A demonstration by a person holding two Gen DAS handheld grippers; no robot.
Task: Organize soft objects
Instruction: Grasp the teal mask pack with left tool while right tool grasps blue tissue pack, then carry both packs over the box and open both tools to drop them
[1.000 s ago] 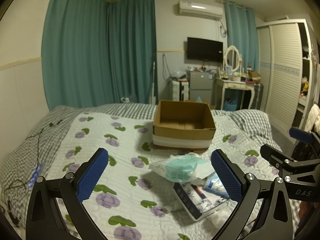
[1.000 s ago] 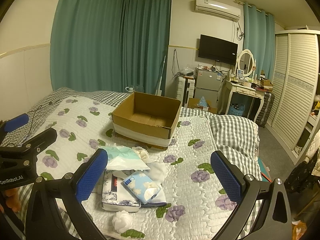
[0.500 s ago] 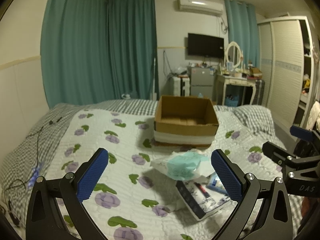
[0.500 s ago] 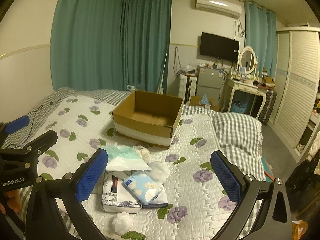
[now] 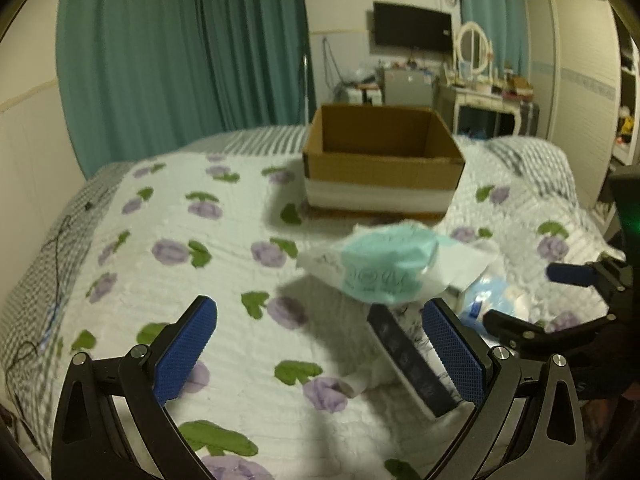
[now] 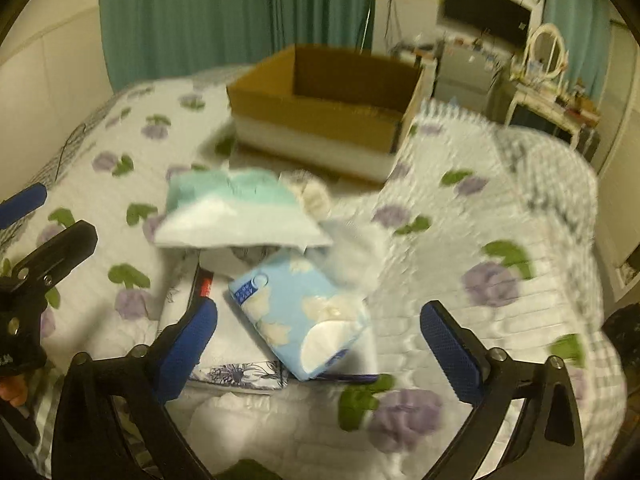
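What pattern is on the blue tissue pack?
Light blue tissue pack with white clouds, clearest in the right wrist view.

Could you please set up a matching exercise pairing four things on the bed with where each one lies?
Things:
1. cardboard box
2. teal-and-white pack
3. light blue tissue pack
4. floral-print pack

Places:
A. lowest in the pile, partly covered by the other packs
B. at the far end of the quilt, standing open with no pack in it
C. top of the pile, on the side nearest the box
D. between the open jaws of the right claw, lying slantwise

Pairs: 1-B, 2-C, 3-D, 4-A
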